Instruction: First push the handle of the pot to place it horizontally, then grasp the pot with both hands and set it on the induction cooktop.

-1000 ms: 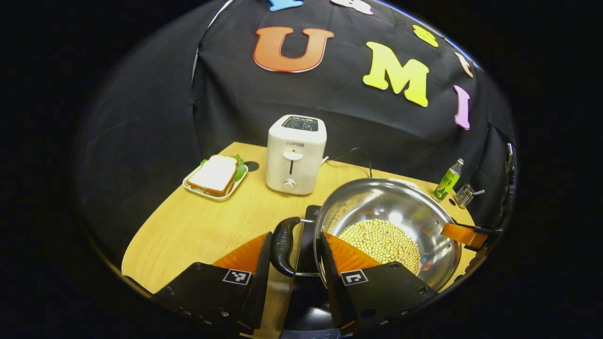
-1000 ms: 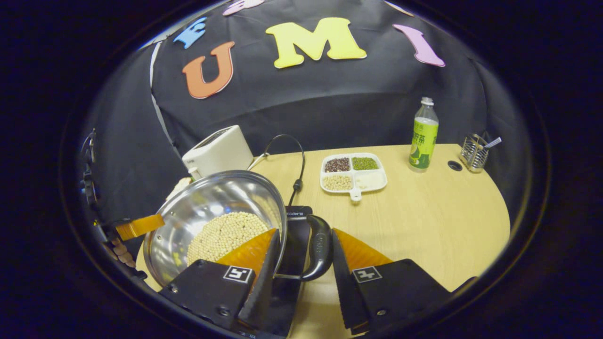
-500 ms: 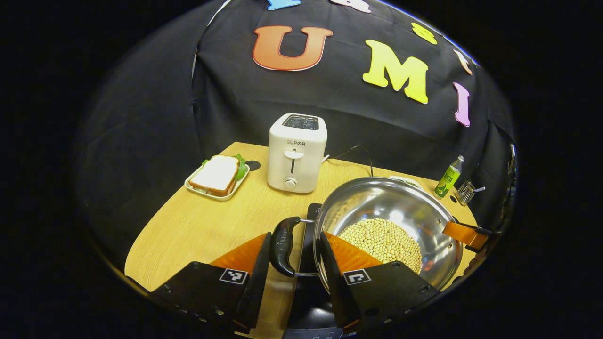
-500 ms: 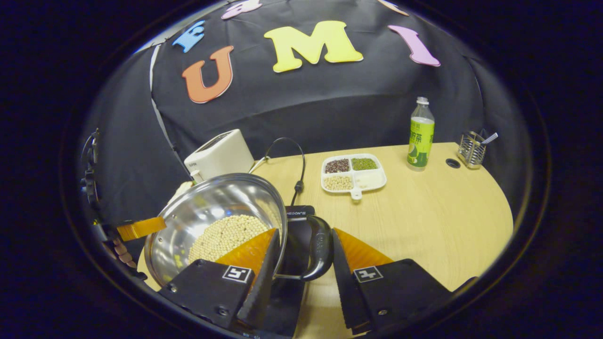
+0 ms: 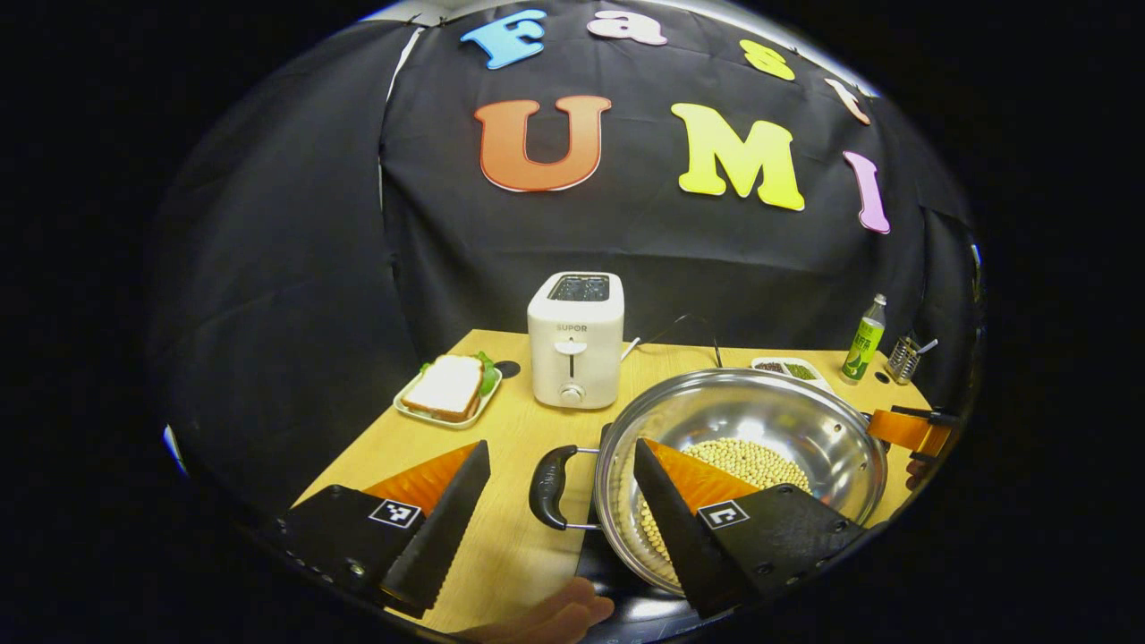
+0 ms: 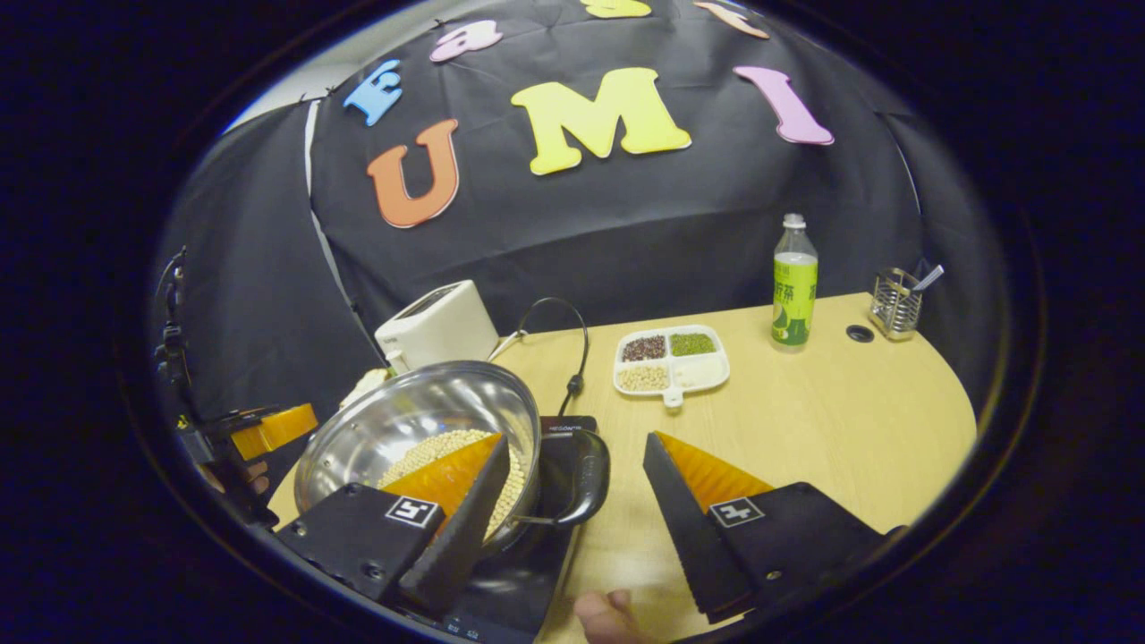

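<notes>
Steel pot of soybeans sits on the induction cooktop; left hand-held gripper and right hand-held gripper both gape apart around its handles.

Near the frame's middle, a white toaster upright on the wooden table; left of it, a sandwich on a small tray. Right of centre, a divided dish of beans, with a green-labelled bottle and a wire holder further right.
</notes>
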